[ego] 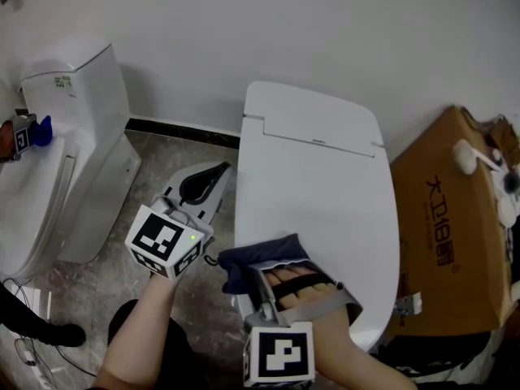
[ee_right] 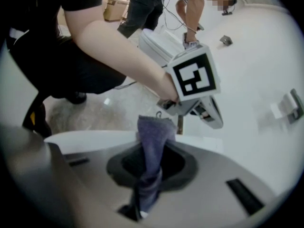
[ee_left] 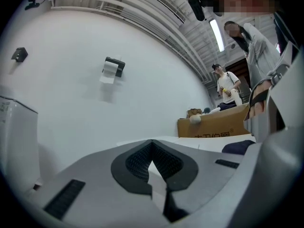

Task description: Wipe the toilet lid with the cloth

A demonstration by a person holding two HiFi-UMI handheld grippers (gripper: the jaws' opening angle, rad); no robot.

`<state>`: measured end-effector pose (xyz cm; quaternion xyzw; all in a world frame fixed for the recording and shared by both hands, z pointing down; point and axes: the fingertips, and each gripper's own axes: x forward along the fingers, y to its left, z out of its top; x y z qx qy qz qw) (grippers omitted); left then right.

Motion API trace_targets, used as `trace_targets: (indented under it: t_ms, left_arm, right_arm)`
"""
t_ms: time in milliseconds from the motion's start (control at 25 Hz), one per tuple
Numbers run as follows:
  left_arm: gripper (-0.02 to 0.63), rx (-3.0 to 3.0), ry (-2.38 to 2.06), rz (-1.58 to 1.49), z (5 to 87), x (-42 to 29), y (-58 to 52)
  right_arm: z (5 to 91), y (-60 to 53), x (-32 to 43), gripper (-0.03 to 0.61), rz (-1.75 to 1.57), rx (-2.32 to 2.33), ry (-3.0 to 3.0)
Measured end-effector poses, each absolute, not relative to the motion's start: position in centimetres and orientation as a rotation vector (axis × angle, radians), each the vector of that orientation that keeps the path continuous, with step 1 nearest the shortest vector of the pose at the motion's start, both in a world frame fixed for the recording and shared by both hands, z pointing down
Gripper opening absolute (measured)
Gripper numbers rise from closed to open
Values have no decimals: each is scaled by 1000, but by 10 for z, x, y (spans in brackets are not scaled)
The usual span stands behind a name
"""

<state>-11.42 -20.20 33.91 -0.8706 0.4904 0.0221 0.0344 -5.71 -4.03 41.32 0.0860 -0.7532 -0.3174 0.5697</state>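
Observation:
The white toilet lid (ego: 325,185) is closed and fills the middle of the head view. A dark blue cloth (ego: 262,258) lies bunched at the lid's near left edge, and my right gripper (ego: 264,281) is shut on it. In the right gripper view the cloth (ee_right: 154,141) rises out from between the jaws of the right gripper (ee_right: 145,198) above the lid (ee_right: 90,139). My left gripper (ego: 203,187) hangs over the floor just left of the toilet, jaws shut and empty. The left gripper view shows the left gripper (ee_left: 153,175) and a strip of the lid (ee_left: 209,144) beyond it.
A second white toilet (ego: 77,128) stands at the left, with another person's gripper (ego: 24,134) over it. A cardboard box (ego: 451,226) sits tight against the toilet's right side. The white wall is close behind. People stand in the background.

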Motion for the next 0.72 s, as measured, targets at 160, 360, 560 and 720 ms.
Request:
trace_targets:
  t_ms: [160, 360, 560, 720]
  left_arm:
    - [15, -2659, 1527, 73, 338, -121, -203]
    - [15, -2652, 1568, 84, 339, -134, -201]
    - [15, -2651, 1567, 83, 338, -138, -199]
    - [15, -2668, 1604, 80, 347, -144, -194]
  right_arm:
    - [413, -38, -67, 63, -728, 194, -1827]
    - [408, -34, -77, 63, -672, 174, -1939]
    - [392, -31, -87, 63, -577, 183, -2117]
    - [373, -30, -89, 63, -465, 207, -2295]
